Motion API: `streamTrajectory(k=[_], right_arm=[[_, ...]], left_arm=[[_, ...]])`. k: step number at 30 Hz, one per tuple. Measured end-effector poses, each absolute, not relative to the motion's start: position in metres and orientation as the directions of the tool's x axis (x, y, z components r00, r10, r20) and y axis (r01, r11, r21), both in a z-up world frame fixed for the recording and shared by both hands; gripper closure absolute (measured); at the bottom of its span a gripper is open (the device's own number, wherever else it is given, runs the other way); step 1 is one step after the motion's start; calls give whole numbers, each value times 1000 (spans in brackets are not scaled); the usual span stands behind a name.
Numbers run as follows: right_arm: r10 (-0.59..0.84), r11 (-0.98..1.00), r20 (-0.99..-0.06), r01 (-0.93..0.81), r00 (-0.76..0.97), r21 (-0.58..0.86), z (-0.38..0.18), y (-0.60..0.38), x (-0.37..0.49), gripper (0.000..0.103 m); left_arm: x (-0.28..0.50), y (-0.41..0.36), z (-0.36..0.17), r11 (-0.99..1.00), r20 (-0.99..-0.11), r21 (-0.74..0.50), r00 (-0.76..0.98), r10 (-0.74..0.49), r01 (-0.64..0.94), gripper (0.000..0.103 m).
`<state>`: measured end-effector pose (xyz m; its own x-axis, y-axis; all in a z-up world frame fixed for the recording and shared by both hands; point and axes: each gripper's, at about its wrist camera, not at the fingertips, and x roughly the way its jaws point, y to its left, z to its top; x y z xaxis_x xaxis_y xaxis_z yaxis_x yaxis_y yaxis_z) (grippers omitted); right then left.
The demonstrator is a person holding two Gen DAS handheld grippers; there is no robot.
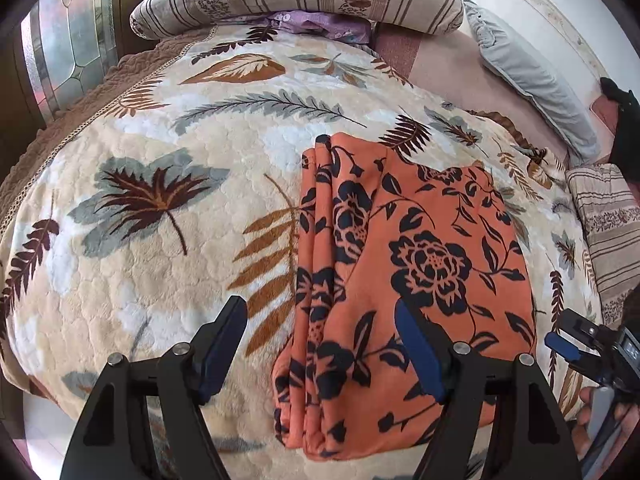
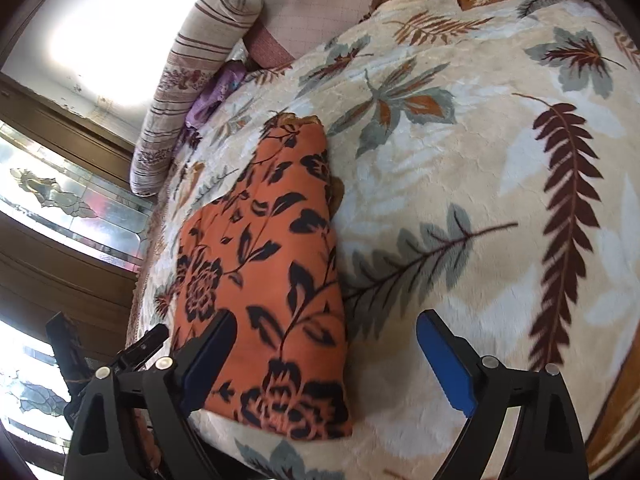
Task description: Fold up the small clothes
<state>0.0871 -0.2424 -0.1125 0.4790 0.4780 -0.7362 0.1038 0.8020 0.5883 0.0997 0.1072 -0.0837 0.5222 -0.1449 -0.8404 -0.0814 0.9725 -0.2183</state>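
1. Left wrist view: the orange floral garment (image 1: 400, 272) lies on the leaf-print blanket (image 1: 160, 280), already doubled into a long bundle with stacked fold edges along its left side, likely so one more fold can finish it. The left gripper (image 1: 320, 352) hangs above the bundle's near end, jaws spread wide and holding nothing; its right finger is over the cloth, its left over bare blanket. The right gripper (image 1: 560, 344) shows at the right edge.
2. Right wrist view: the right gripper (image 2: 324, 360) is likewise spread and empty, straddling the garment's (image 2: 264, 280) right edge, apparently placed to take that edge.
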Motion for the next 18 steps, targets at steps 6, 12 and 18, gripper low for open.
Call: streamTrajectory(k=[6, 12, 18], right_arm=[[495, 796, -750, 117, 438, 594, -131, -238, 125, 9], [530, 793, -746, 77, 403, 605, -141, -223, 139, 5], [568, 775, -732, 54, 378, 629, -143, -212, 153, 5]], left_arm=[[120, 106, -95, 966, -844, -247, 507, -174, -80, 21], [129, 113, -123, 936, -855, -340, 444, -269, -89, 16], [129, 118, -111, 918, -812, -391, 495, -310, -67, 16]])
